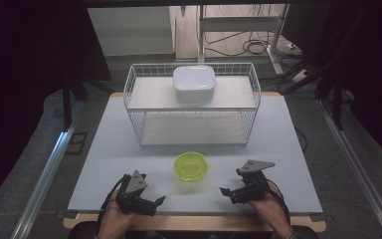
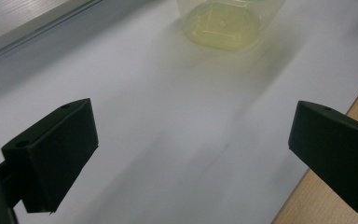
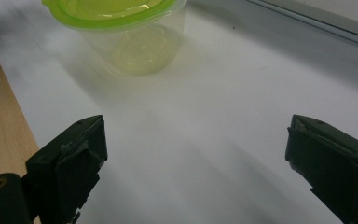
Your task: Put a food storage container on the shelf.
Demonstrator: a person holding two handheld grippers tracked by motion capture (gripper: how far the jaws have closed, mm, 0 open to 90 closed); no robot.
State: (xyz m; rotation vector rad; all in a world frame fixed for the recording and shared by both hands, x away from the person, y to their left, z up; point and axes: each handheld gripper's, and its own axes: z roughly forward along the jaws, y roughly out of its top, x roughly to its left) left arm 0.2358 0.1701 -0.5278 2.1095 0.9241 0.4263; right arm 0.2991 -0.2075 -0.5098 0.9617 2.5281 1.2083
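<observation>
Here the lidded green container (image 1: 191,167) sits between both gaping grippers.

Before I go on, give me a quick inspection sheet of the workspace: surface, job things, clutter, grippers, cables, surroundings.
Surface: white table, wooden front edge, bare around the tub.
Job's things: clear tub with green lid, upright, between both grippers, untouched.
Clutter: wire rack behind the tub; white lidded box on its upper shelf.
Grippers: left gripper and right gripper low at the front edge, jaws wide apart, holding nothing.
Cables: one trails from each gripper; more on the floor behind.
Surroundings: metal rails either side, dark room.
</observation>
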